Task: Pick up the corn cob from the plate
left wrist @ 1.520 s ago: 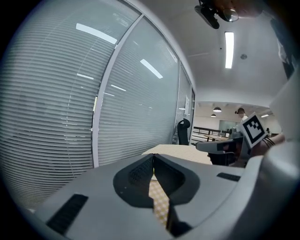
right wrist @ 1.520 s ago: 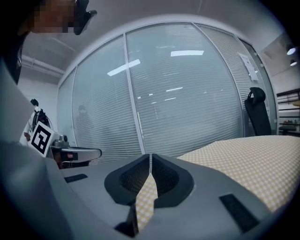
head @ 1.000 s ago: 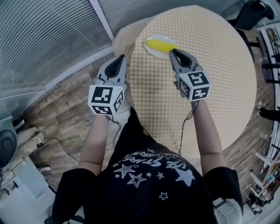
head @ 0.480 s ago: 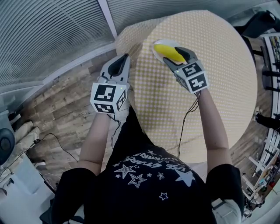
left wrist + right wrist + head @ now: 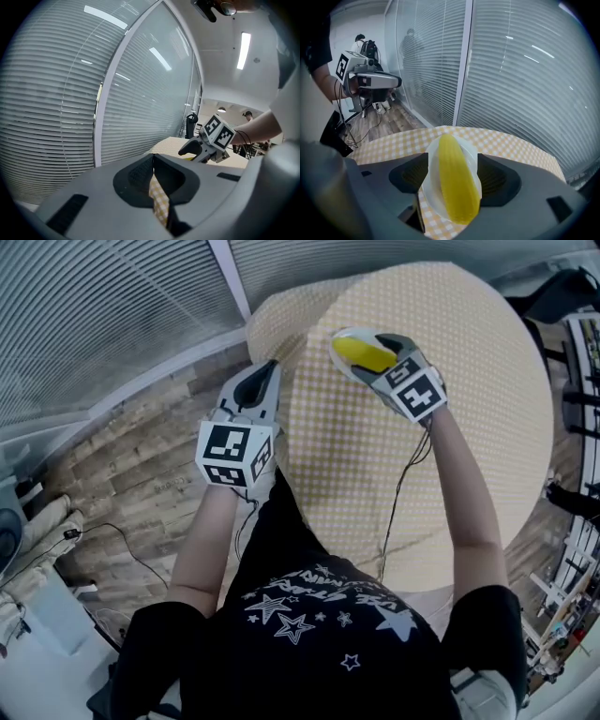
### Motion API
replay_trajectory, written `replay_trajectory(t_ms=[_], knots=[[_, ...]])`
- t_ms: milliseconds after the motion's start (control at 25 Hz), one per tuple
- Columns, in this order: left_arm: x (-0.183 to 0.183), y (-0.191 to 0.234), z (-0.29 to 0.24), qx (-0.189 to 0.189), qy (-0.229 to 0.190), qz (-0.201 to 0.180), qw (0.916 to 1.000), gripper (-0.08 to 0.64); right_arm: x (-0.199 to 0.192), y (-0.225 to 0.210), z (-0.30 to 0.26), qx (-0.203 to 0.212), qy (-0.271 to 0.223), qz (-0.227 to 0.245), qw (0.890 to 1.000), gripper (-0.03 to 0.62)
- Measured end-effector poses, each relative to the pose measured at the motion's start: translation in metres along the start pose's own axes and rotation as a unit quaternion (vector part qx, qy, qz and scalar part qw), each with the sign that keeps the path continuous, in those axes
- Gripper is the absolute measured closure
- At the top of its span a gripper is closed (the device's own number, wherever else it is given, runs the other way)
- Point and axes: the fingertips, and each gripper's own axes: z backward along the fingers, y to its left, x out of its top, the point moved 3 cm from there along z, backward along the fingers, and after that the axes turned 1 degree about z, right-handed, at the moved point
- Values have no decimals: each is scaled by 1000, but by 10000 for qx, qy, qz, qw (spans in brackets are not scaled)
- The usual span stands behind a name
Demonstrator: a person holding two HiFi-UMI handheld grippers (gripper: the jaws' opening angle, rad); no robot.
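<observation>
A yellow corn cob [image 5: 356,351] lies on a small white plate [image 5: 339,337] at the far left of the round table. My right gripper [image 5: 375,360] tilts steeply down over it. In the right gripper view the corn cob [image 5: 457,180] lies lengthwise between the jaws of the right gripper [image 5: 454,187], which are opening; both pads [image 5: 415,176] stand off the cob. The plate [image 5: 433,152] shows under it. My left gripper [image 5: 262,376] hangs beside the table's left edge over the floor, shut and holding nothing. In the left gripper view the left gripper [image 5: 154,180] shows only a thin slit.
The table [image 5: 450,456] carries a yellow checked cloth. A glass wall with blinds [image 5: 112,315] runs close on the left, above a wooden floor [image 5: 131,465] with a cable. Dark chairs [image 5: 562,282] and shelving stand beyond the table's right side.
My right gripper has moved forward and down onto the plate, tipped downward, and its jaws have gone from shut to wide around the cob. The left gripper has sunk a little.
</observation>
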Motion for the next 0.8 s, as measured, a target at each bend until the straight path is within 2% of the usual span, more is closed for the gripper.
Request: replay_trajectory(t_ms=[360,800], knots=[[-6,4,-6,-31,83,46,10000,554,-12,-4,-19,446,787,529,9945,293],[-8,3,-6,-107,54,69,9999,554,-18,-10,-30,519,1382,692,9866,295]])
